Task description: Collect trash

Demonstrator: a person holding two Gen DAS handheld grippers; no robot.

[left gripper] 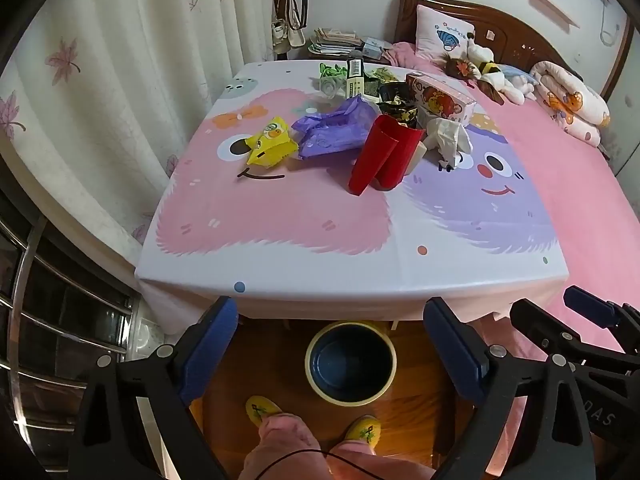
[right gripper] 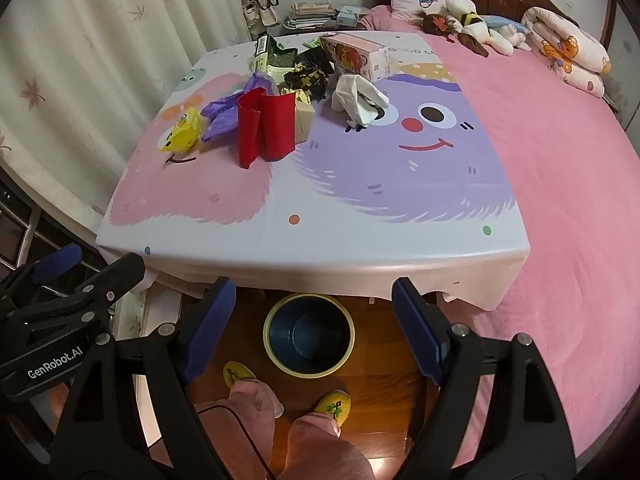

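Trash lies in a heap at the far side of the table (left gripper: 280,224) (right gripper: 320,208): a flattened red cup (left gripper: 380,152) (right gripper: 266,124), a purple wrapper (left gripper: 336,128) (right gripper: 224,114), a yellow packet (left gripper: 272,142) (right gripper: 182,130), crumpled white tissue (left gripper: 448,136) (right gripper: 356,98), a dark wrapper (left gripper: 396,102) (right gripper: 308,76) and a pink carton (left gripper: 438,96) (right gripper: 356,54). A blue bin with a cream rim (left gripper: 351,362) (right gripper: 309,334) stands on the floor below the near table edge. My left gripper (left gripper: 332,352) and my right gripper (right gripper: 314,328) both hang open and empty above the bin, well short of the trash.
A pink bed (right gripper: 560,160) with plush toys (right gripper: 476,20) and a rolled blanket (left gripper: 572,100) adjoins the table's right side. Curtains (left gripper: 100,80) hang at left. The person's feet in yellow slippers (left gripper: 264,408) (right gripper: 334,404) stand by the bin on the wooden floor.
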